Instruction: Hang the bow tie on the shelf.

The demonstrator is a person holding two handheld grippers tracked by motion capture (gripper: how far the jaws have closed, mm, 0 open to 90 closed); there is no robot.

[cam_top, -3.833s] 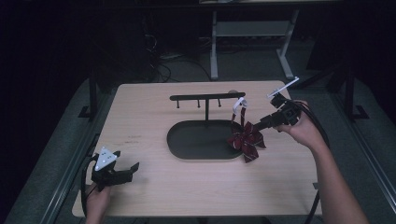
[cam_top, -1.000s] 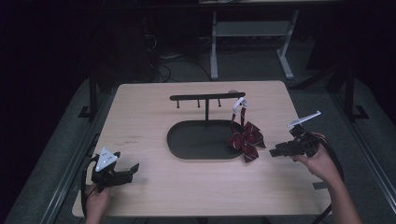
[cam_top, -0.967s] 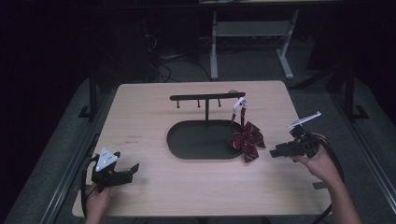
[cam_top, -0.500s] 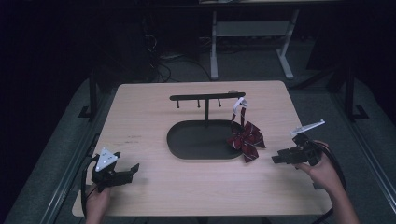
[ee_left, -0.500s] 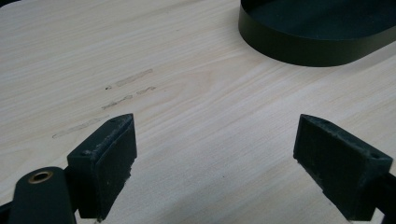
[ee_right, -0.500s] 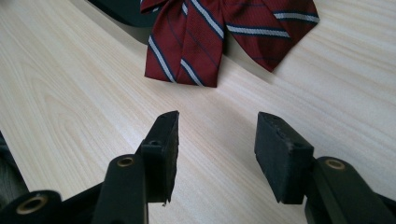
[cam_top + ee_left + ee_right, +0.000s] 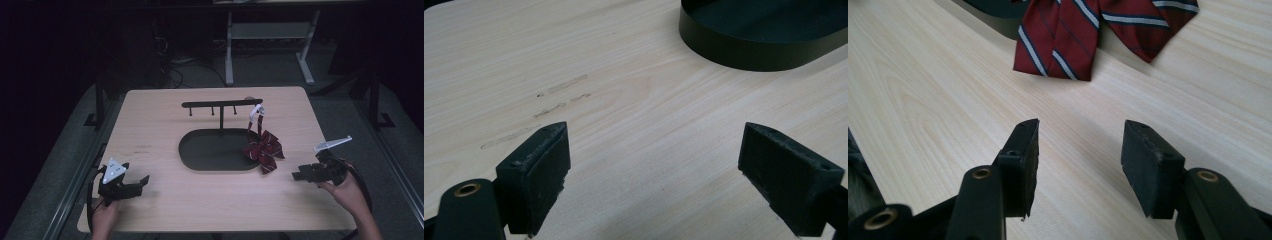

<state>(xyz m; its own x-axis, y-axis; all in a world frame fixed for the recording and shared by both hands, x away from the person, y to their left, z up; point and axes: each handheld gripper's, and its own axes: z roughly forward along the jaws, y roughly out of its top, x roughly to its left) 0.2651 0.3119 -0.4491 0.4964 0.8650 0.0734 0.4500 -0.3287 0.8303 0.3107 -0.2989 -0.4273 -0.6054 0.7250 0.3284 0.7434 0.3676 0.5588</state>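
Note:
A dark red striped bow tie [image 7: 263, 148] hangs by its strap from the right end of a black rack [image 7: 221, 105] that rises from an oval black base [image 7: 210, 150]. Its tails [image 7: 1068, 35] rest on the table past the base's edge. My right gripper [image 7: 300, 176] lies low on the table right of the tie, open with nothing between its pads [image 7: 1153, 165]. At the table's front left corner, my left gripper [image 7: 142, 181] stands open and empty over bare wood, its pads [image 7: 536, 170] wide apart, the base's rim [image 7: 754, 52] ahead of it.
The light wooden table [image 7: 150, 125] has faint scuff marks [image 7: 559, 87] left of the base. Beyond its far edge stands a white metal frame [image 7: 270, 35] on a dark floor, with cables [image 7: 175, 75] beside it.
My right gripper has drawn back from the hanging bow tie, toward the table's near right side, and come down low. The tie stays on the rack. The left gripper has not moved.

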